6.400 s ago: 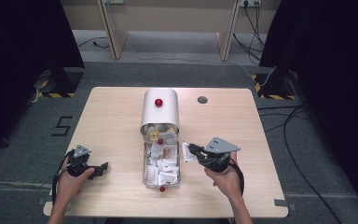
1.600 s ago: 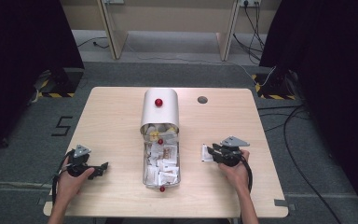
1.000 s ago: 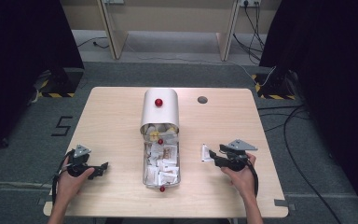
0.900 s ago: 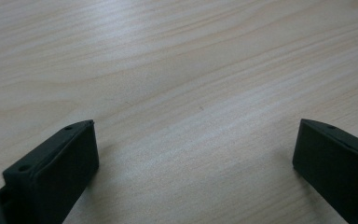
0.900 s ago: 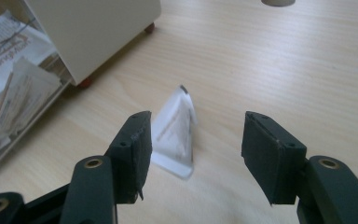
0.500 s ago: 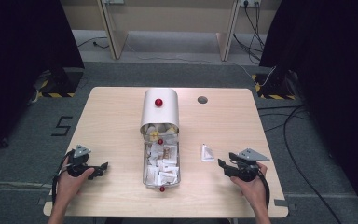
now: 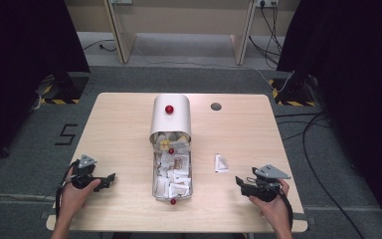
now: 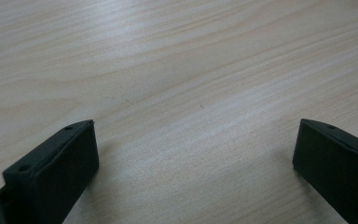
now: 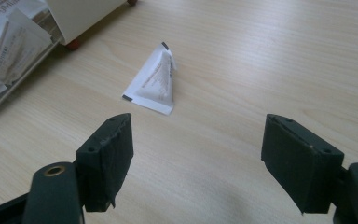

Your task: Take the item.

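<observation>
Sachet (image 9: pixel 154 81) flat on table (image 7: pixel 129 129) beside tray (image 7: pixel 172 172), right tool (image 7: pixel 242 183) near it — jaws just opened, empty, left tool (image 7: pixel 107 178) apart.

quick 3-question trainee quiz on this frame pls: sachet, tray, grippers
1. True or false: the right gripper is clamped on the white sachet.
2. Where does the sachet lie? A) inside the clear tray B) on the bare table, right of the tray C) on top of the white cover
3. What is between the jaws of the left gripper?

Key: 1. False; its jaws stand open, having just opened, and the sachet lies apart, ahead of them. 2. B. 3. Nothing but table wood.
</observation>
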Available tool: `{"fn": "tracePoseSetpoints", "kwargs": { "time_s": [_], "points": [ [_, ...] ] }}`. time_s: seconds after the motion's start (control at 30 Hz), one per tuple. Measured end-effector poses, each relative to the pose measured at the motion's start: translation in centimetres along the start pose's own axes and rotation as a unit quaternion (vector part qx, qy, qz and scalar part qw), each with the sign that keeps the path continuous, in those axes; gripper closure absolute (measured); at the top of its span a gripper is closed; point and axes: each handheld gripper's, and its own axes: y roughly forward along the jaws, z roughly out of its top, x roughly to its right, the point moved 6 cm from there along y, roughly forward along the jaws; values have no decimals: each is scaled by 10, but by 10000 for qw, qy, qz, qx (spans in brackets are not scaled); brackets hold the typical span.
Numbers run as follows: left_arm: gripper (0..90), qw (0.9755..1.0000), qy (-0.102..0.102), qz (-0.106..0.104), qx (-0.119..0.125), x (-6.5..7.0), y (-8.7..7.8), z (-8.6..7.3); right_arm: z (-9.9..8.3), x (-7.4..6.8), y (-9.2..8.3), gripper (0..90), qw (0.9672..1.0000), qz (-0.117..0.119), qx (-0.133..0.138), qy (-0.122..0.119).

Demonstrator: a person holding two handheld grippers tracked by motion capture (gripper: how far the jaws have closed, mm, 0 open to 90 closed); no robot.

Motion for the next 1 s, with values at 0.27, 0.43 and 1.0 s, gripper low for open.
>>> {"fn": "tracePoseSetpoints", "kwargs": {
  "time_s": [0.27, 0.43, 1.0],
  "points": [
    [0, 10000, 2, 1, -5, 0, 0, 0, -12, 2, -7, 244, 10000, -32, -59, 62],
    [0, 10000, -1, 2, -3, 0, 0, 0, -20, 3, -12, 241, 9999, -36, -118, 71],
    [0, 10000, -4, 2, 0, 0, 0, 0, -39, 0, -18, 236, 9994, -151, -318, 5]
  ]
}}
